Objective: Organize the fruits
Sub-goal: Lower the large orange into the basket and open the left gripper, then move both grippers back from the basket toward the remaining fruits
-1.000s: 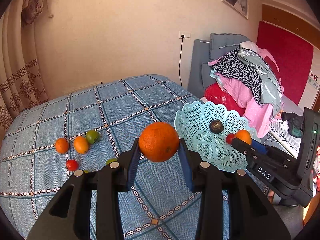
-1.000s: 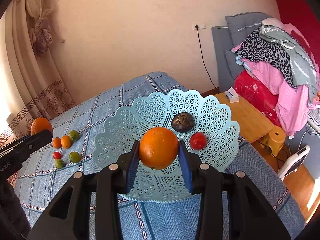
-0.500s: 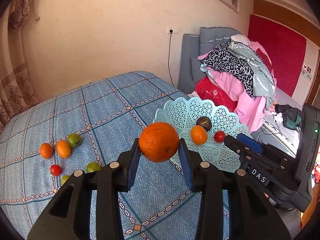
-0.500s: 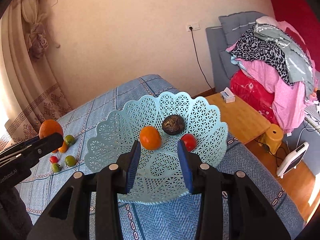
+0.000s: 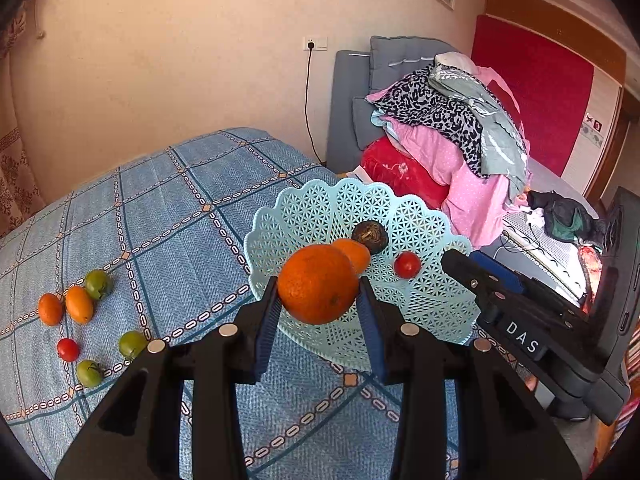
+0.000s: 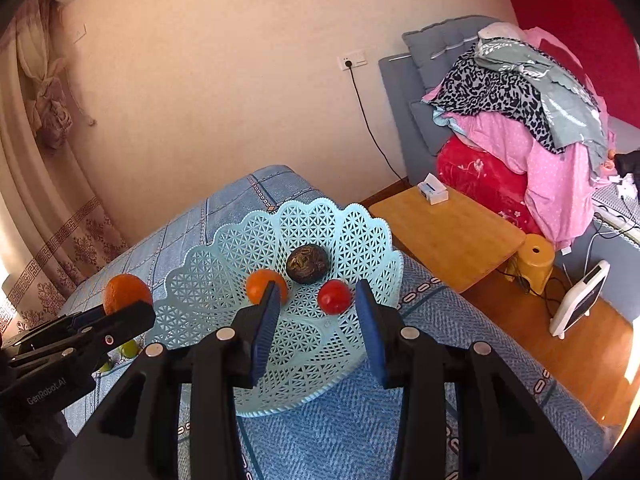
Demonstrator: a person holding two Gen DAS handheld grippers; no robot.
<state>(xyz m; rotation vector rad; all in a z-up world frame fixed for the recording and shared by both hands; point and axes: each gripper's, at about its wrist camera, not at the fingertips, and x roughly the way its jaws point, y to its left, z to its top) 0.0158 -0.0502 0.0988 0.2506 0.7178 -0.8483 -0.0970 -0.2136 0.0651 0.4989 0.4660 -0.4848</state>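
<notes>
The left gripper pinches the firm, round, roll-prone orange across its middle, near the basket; right gripper gapes empty.

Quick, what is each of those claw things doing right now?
Left gripper: shut on the big orange.
Right gripper: open, holding nothing, above the basket.

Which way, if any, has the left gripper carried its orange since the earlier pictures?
Yes. In the left wrist view, the left gripper has carried its big orange toward the blue basket, now overlapping its near rim.
</notes>
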